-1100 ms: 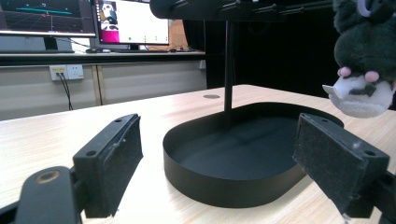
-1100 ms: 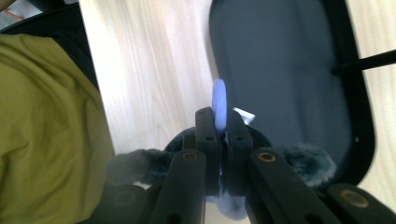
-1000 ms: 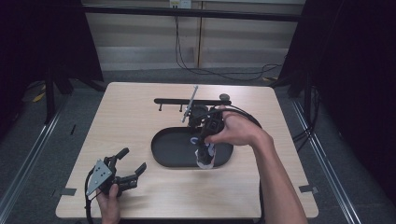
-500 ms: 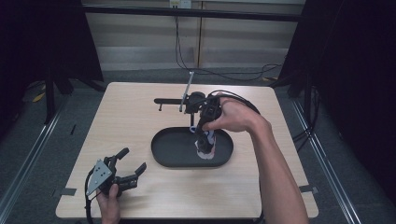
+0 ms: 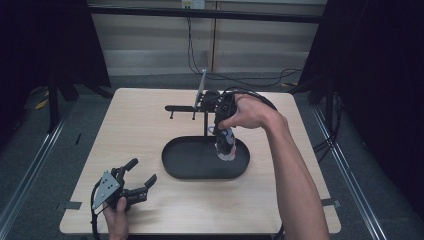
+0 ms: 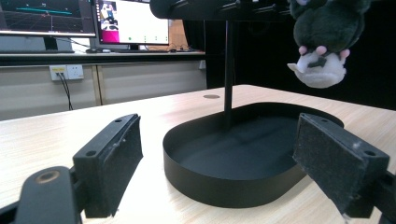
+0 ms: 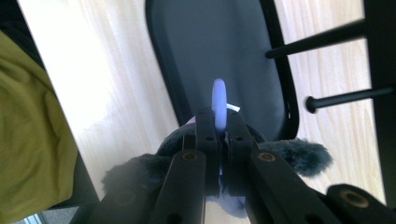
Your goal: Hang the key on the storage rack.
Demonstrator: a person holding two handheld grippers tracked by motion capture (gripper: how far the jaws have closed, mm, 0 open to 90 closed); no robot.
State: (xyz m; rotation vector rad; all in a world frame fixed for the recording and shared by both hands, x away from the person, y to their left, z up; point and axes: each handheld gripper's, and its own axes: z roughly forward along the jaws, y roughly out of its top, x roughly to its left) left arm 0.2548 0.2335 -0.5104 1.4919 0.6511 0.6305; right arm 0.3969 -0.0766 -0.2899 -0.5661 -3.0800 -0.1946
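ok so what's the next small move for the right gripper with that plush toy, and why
Probably carry the toy's lilac ring on toward a peg of the black stand and slip it over. The right gripper is shut on that ring, the plush toy hangs clear above the black tray, and the pegs lie just ahead.

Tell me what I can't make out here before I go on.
- Plush toy: high view too small to identify; left gripper view crops its top.
- Purple loop in the right tool: its attachment is hidden behind the pads.
- Stand: foot hidden by the tray wall.
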